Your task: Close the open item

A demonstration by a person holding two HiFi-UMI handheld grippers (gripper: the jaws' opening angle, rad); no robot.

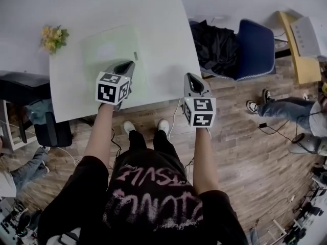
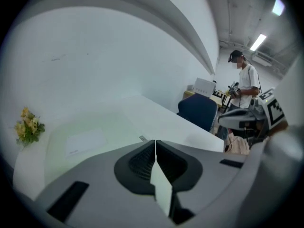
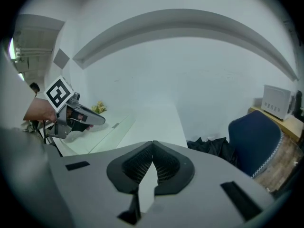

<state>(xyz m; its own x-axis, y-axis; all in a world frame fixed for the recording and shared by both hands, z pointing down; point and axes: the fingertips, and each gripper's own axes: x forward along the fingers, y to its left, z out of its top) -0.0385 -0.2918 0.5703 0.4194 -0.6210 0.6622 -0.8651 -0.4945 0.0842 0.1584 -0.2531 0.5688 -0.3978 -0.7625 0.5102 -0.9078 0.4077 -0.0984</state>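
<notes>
We are holding the left gripper (image 1: 124, 65) over the near right part of the pale green folder (image 1: 110, 37), its jaws clenched together on nothing. The folder is lying flat on the white table (image 1: 158, 14), with a white label (image 1: 107, 51) on its cover and a small tab (image 1: 135, 55) at its 3 o'clock edge. We are holding the right gripper (image 1: 190, 77) by the table's 5 o'clock corner, apart from the folder, its jaws likewise pressed together and empty. A yellow flower bunch (image 1: 53, 38) is sitting at the folder's 9 o'clock. A blue chair (image 1: 255, 47) draped with a black jacket (image 1: 214, 45) is standing at the table's 3 o'clock.
</notes>
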